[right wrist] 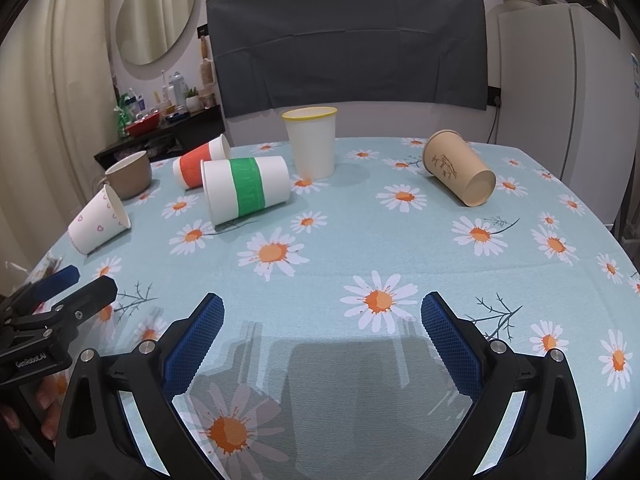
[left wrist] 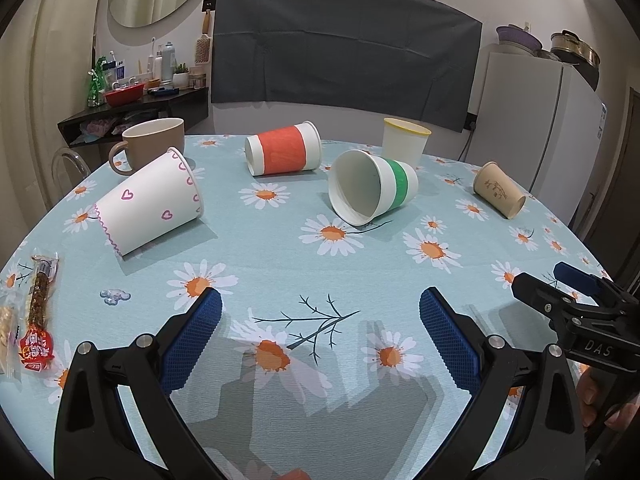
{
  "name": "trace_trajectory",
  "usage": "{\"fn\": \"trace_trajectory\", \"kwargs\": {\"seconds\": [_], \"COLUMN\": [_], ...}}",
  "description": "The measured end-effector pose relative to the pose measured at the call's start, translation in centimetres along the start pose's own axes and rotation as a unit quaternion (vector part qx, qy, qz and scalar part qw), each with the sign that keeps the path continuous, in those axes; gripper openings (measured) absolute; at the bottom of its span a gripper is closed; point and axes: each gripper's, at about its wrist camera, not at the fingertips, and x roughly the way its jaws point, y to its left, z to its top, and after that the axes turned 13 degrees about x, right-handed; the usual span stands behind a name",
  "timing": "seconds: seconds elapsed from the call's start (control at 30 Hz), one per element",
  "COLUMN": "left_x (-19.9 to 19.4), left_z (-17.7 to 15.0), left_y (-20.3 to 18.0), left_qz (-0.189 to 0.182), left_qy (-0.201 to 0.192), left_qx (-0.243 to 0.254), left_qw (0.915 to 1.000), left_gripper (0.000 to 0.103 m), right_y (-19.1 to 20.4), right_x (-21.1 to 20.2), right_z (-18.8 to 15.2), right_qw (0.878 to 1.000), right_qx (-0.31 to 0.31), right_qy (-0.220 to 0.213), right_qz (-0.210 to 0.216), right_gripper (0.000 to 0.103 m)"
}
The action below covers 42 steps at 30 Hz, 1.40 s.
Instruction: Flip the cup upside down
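Several cups are on the daisy tablecloth. On their sides lie a white cup with pink hearts (left wrist: 150, 204) (right wrist: 100, 222), an orange-banded cup (left wrist: 284, 154) (right wrist: 200, 166), a green-banded cup (left wrist: 372, 188) (right wrist: 246, 190) and a tan cup (left wrist: 499, 189) (right wrist: 460, 172). A translucent yellow-rimmed cup (left wrist: 404, 140) (right wrist: 312, 142) and a brown mug (left wrist: 154, 142) (right wrist: 130, 178) stand upright. My left gripper (left wrist: 320, 332) (right wrist: 76, 284) is open and empty near the front edge. My right gripper (right wrist: 322, 332) (left wrist: 556, 280) is open and empty beside it.
Wrapped snack packets (left wrist: 36, 312) lie at the table's left edge. A shelf with bottles and a red bowl (left wrist: 124, 94) stands behind on the left, a white fridge (left wrist: 532, 132) on the right. The table edge (right wrist: 624, 264) curves away at the right.
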Motion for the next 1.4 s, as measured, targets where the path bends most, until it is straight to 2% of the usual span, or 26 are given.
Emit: {"fn": "trace_trajectory", "kwargs": {"seconds": [0.7, 1.1, 1.4], "left_x": [0.0, 0.1, 0.4], "left_z": [-0.1, -0.2, -0.2], "left_y": [0.2, 0.2, 0.3], "left_qz": [-0.002, 0.002, -0.003], "left_qy": [0.0, 0.001, 0.01], "left_qx": [-0.004, -0.006, -0.006], "left_qw": [1.0, 1.0, 0.9999], "left_gripper": [0.097, 0.097, 0.097], "right_y": [0.0, -0.2, 0.5], "right_x": [0.0, 0.6, 1.3], "right_z": [0.0, 0.0, 0.5], "right_qw": [1.0, 1.0, 0.999], "right_qx": [0.001, 0.007, -0.005], "right_qy": [0.002, 0.025, 0.038], "right_qz": [0.003, 0.009, -0.015], "right_gripper": [0.095, 0.095, 0.095]}}
